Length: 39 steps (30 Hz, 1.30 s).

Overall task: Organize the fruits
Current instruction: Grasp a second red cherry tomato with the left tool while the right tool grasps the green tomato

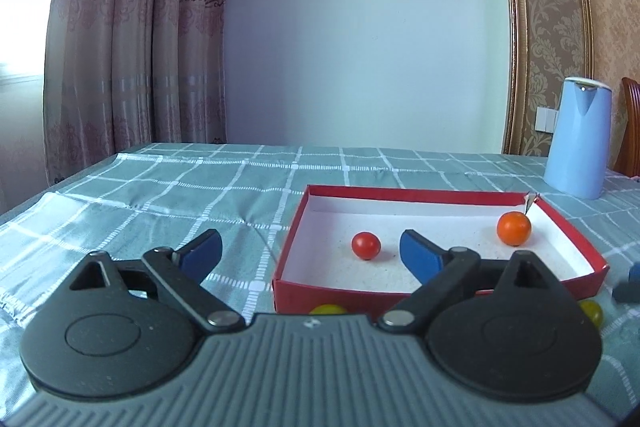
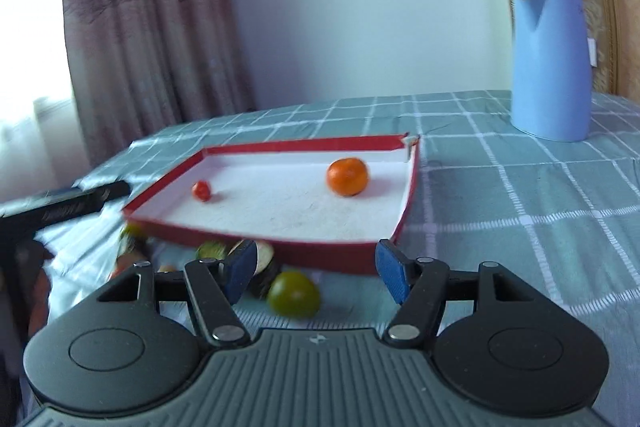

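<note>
A shallow red box [image 1: 576, 233] [image 2: 412, 187] with a white floor lies on the checked cloth. In it are a small red tomato [image 1: 365, 245] [image 2: 201, 190] and an orange tangerine [image 1: 513, 228] [image 2: 347, 176]. My left gripper [image 1: 310, 251] is open and empty above the box's near-left corner. My right gripper [image 2: 316, 269] is open and empty, just over a yellow-green fruit [image 2: 294, 295] lying in front of the box. Other yellow-green fruits [image 1: 328, 309] [image 1: 592, 312] peek out by the box's front wall. Dark sliced pieces [image 2: 264, 267] lie beside the fruit.
A light blue jug [image 1: 578, 137] [image 2: 552, 63] stands at the back right of the table. A curtain hangs at the left, a wall behind. Part of the other gripper's black body [image 2: 64, 205] shows at the left. A wooden chair [image 1: 630, 127] is at the far right.
</note>
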Each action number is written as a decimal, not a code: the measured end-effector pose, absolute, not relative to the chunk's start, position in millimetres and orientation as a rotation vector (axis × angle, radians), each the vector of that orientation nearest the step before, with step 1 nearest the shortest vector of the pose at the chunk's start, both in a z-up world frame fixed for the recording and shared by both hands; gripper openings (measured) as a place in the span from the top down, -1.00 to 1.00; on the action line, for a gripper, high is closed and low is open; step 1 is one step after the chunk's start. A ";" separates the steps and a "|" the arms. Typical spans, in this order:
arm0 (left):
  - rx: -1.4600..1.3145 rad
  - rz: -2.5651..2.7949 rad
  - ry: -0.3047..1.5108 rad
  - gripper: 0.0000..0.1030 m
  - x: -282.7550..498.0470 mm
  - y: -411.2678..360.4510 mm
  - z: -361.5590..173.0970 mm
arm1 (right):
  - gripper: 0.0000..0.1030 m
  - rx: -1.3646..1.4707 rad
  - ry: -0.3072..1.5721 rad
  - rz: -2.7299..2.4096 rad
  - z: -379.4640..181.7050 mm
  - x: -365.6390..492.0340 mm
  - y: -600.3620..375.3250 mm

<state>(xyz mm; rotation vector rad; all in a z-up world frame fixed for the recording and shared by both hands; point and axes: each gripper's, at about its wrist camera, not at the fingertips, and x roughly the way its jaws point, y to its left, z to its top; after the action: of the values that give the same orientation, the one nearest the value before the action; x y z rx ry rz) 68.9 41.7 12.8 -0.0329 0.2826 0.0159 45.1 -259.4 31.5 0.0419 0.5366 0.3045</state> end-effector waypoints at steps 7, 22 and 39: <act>-0.053 0.022 0.300 -0.88 73.1 45.8 12.4 | -0.27 -0.020 0.574 0.307 17.2 47.2 -245.5; -0.040 0.018 0.329 -0.93 75.8 45.3 10.3 | 0.27 -0.131 0.585 0.298 10.5 63.7 -219.2; -0.104 -0.011 0.532 -0.91 39.0 66.2 4.9 | 0.32 -0.042 0.648 0.296 5.6 75.6 -232.9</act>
<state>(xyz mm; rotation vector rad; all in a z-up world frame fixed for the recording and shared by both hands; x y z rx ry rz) 39.0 66.2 4.9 -0.1043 0.5324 -0.0111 75.6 -232.9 5.6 -0.0420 0.6484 0.2965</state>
